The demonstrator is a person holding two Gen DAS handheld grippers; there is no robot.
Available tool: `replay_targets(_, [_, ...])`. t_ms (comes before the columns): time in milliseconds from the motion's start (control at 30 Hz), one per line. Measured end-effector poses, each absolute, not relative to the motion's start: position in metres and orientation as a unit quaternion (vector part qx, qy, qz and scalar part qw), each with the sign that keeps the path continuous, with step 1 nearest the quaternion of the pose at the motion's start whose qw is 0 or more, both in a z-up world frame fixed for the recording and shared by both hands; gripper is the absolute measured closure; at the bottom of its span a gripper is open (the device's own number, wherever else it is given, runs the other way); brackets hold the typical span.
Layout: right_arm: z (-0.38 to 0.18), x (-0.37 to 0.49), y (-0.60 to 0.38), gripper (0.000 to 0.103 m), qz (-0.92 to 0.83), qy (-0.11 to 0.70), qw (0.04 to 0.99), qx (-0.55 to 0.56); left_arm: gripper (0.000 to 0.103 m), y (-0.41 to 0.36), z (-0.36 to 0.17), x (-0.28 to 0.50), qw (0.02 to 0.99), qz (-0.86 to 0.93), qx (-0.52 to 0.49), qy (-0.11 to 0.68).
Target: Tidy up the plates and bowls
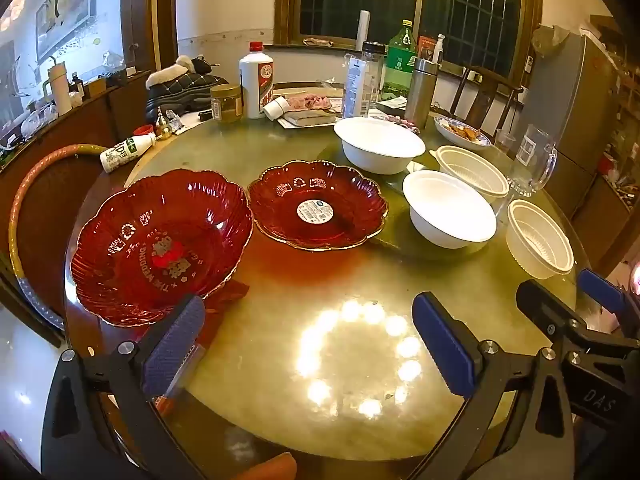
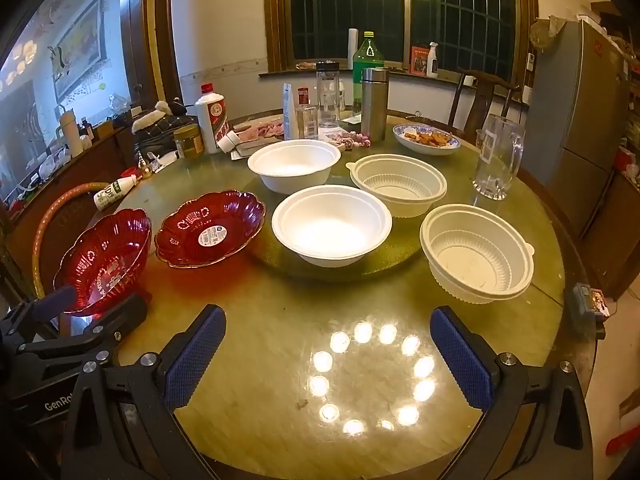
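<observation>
Round greenish table fills most of both views, dark window behind, ceiling light reflected as a ring of bright spots on the near part.

Biggest items: 2 red scalloped glass plates at left. Near red plate w/ gold lettering sits at the table's left edge; 2nd red plate, w/ a round white sticker in the middle, just beside it, rims about touching.

Right of those, 4 white bowls in a loose cluster: 2 smooth white bowls, one behind the other, and 2 ribbed plastic bowls further right. All upright, apart from each other.

Back of table: bottles, steel flask, glass jug, blue-rimmed dish of food.

Left tool released, blue pads wide apart over bare table, nothing between. Right tool same: released, empty, over the reflection.
</observation>
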State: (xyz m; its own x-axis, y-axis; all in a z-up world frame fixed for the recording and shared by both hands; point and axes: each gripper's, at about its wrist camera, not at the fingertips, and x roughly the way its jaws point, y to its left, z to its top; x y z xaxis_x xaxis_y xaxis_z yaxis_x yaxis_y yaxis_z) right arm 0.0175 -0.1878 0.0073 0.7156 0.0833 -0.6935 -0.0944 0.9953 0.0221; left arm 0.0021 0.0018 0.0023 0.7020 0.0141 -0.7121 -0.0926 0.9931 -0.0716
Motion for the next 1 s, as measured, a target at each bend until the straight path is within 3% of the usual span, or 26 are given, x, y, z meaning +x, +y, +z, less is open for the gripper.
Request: replay_targets(1000, [0.0023,0.0194,-0.1869,0.000,0.038,0.366,0.930,-0.011,0.000,0.0077,-0.0024,-0.0005,0.923,0.036,-0.055,0.378])
